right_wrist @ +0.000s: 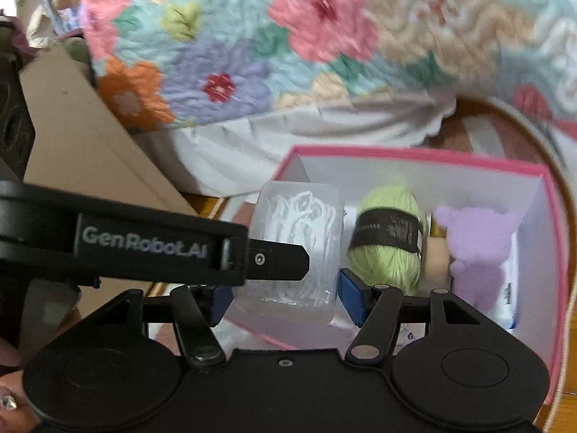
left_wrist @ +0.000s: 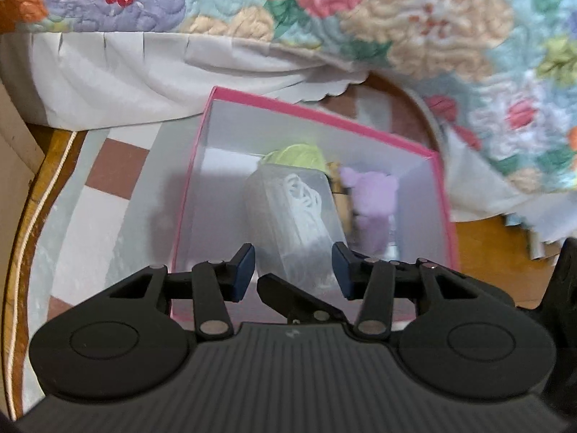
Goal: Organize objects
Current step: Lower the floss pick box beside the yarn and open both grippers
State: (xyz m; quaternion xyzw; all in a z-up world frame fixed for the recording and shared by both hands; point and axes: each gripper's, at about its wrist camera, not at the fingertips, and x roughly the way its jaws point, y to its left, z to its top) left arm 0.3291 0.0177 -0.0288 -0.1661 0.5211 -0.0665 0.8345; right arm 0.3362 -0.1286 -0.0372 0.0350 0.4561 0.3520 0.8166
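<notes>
Clear plastic case (right_wrist: 297, 249) of white cord sat clamped between the right gripper's (right_wrist: 285, 297) blue pads, about half open, poised at the near-left corner of the pink-rimmed box (right_wrist: 551, 252), evidently to be packed with the rest. The left gripper (left_wrist: 293, 270), jaws part open beside the same case, reached across it; whether its pads pressed could not be told. The case's long axis ran away from the grippers toward the box's far wall. Beyond lay green yarn (right_wrist: 387, 241) and a purple plush bear (right_wrist: 479, 249), under a floral quilt (right_wrist: 288, 36).
</notes>
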